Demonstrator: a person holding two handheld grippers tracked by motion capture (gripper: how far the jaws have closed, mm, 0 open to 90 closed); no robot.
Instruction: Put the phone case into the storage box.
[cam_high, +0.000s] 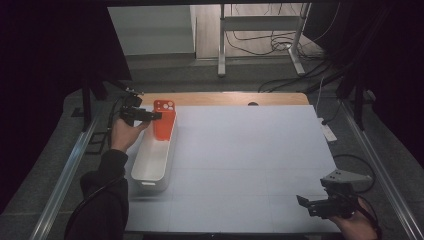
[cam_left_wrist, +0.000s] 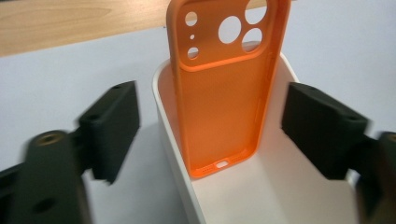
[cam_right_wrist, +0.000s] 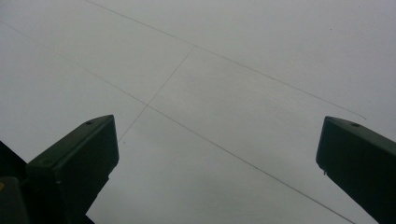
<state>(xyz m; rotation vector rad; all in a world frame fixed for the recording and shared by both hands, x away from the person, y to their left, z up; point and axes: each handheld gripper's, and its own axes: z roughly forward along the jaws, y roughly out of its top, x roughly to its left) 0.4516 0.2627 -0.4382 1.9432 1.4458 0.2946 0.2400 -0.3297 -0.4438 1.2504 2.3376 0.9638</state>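
Left gripper (cam_left_wrist: 212, 135): jaws spread, flanking orange phone case (cam_left_wrist: 224, 93), propped upright against white bin (cam_left_wrist: 175, 140) at 12 o'clock.
Right gripper (cam_high: 320, 204): open, idle.

In the left gripper view, the orange phone case (cam_left_wrist: 224, 88) is cut off at the top edge, so its upper rim is missing. The white bin (cam_left_wrist: 275, 196) runs off the bottom edge, and the left gripper (cam_left_wrist: 212, 135) is blurred at both lower corners. In the high view, the right gripper (cam_high: 320, 205) is partly cut by the bottom edge.
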